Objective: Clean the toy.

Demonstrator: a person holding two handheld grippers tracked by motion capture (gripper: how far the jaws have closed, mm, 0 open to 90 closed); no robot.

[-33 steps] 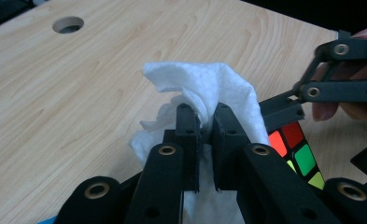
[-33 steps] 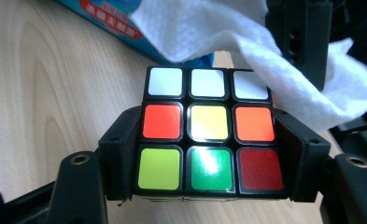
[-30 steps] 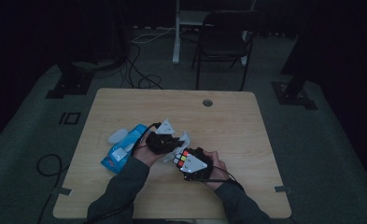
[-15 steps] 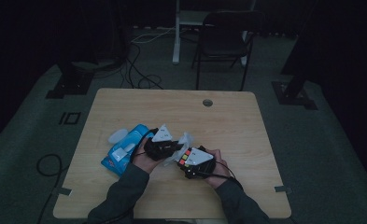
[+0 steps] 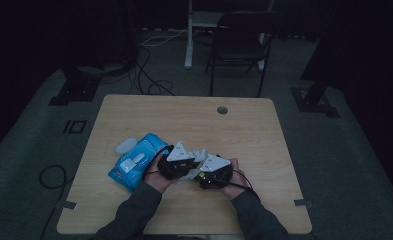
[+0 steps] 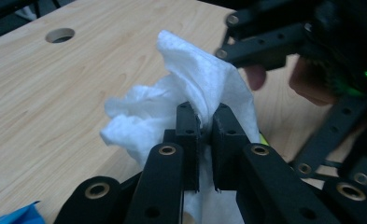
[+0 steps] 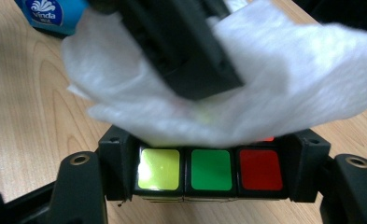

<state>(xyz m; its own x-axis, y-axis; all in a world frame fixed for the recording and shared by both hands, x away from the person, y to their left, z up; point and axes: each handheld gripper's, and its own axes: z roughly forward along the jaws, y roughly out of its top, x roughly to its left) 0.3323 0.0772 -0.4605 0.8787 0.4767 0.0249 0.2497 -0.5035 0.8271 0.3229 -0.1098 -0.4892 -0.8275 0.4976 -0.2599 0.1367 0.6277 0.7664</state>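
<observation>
My left gripper (image 6: 203, 128) is shut on a crumpled white wipe (image 6: 172, 100), which bunches out past its jaws. In the right gripper view that wipe (image 7: 288, 60) is pressed down onto a colour cube (image 7: 209, 169) with yellow, green and red squares showing. My right gripper (image 7: 209, 175) is shut on the cube, one jaw on each side. In the high view both grippers, left (image 5: 180, 162) and right (image 5: 213, 170), meet near the table's front middle, with the wipe (image 5: 200, 154) between them.
A blue pack of wet wipes (image 5: 136, 160) lies just left of my left hand, with a white lid piece (image 5: 125, 146) beside it. The wooden table (image 5: 244, 130) has a cable hole (image 5: 222, 110) near its far edge. A chair (image 5: 239, 45) stands beyond the table.
The wipe in my left gripper has come down over the top of the cube; the cube's coloured face seen earlier from above is now covered. Both hands stay close together.
</observation>
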